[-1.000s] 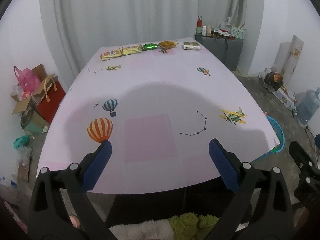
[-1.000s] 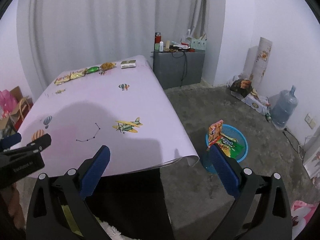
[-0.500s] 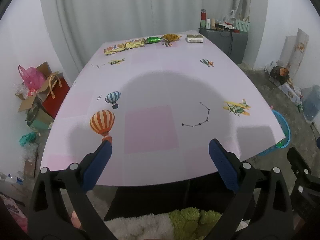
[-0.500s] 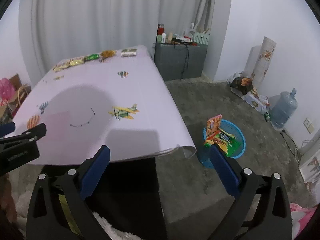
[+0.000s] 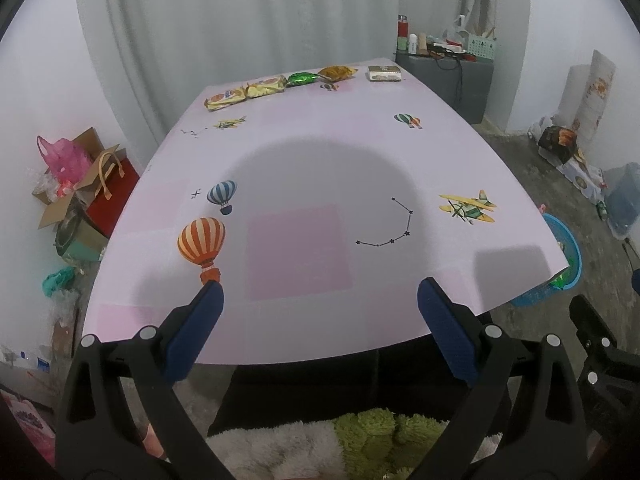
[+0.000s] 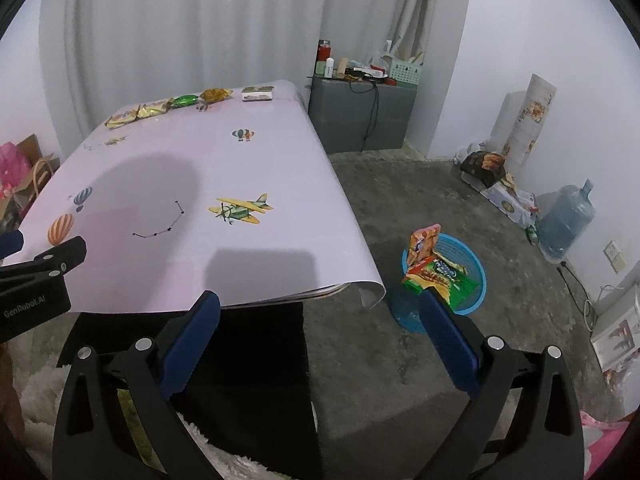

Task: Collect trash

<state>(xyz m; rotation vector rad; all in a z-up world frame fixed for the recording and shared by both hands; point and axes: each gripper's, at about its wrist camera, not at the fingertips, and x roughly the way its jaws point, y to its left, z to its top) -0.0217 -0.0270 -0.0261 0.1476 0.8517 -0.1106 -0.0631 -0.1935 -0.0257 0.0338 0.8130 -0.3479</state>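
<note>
Hovering at the tabletop's [image 5: 320, 152] near edge — both my jaws gape wide, empty; snack wrappers [image 5: 276, 85] line the far edge.

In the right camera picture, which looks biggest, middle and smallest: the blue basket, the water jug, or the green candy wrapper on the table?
1. Blue basket
2. Water jug, a little smaller, but it stands farther away, so its true size is unsure
3. Green candy wrapper, far the smallest, and also farthest away

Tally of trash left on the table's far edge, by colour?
Yellow snack packets: 2
Green wrapper: 1
Orange-brown wrapper: 1
Small flat box: 1
Total: 5
</note>
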